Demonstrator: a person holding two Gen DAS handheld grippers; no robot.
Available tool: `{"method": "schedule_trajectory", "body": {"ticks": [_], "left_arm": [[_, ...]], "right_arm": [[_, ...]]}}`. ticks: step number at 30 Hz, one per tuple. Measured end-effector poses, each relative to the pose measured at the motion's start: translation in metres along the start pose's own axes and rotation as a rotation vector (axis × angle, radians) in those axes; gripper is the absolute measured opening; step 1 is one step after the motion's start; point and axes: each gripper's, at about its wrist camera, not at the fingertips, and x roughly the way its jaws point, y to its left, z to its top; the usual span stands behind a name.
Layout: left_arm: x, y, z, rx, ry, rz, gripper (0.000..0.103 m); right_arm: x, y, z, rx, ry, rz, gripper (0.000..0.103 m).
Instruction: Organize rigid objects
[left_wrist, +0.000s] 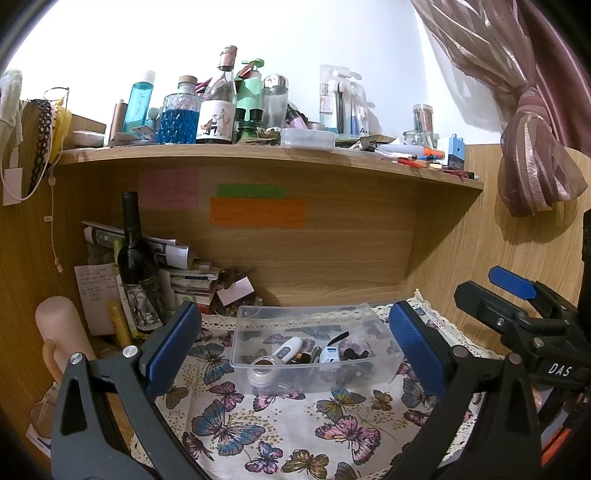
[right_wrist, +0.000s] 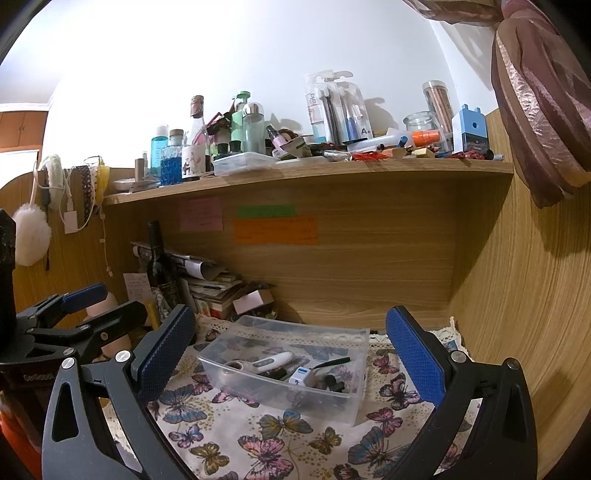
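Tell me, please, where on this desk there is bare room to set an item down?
Bare butterfly cloth lies in front of the clear bin, between both open grippers. Behind it, wood is bare up to the back panel. The wine bottle corner and upper shelf are crowded.

1. A bin (left_wrist: 384, 363) sits on the tablecloth (left_wrist: 280, 424), holding a thermometer (left_wrist: 288, 348).
2. A wine bottle (left_wrist: 137, 266) stands behind-left, fronting stacked papers (left_wrist: 192, 277).
3. A shelf (left_wrist: 258, 153) spans above.
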Motion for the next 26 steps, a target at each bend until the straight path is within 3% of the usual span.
{"method": "schedule_trajectory", "body": {"ticks": [26], "left_arm": [[0.010, 0.006, -0.002, -0.022, 0.019, -0.006, 0.103]], "right_arm": [[0.011, 0.001, -0.004, -0.001, 0.018, 0.011, 0.103]]}}
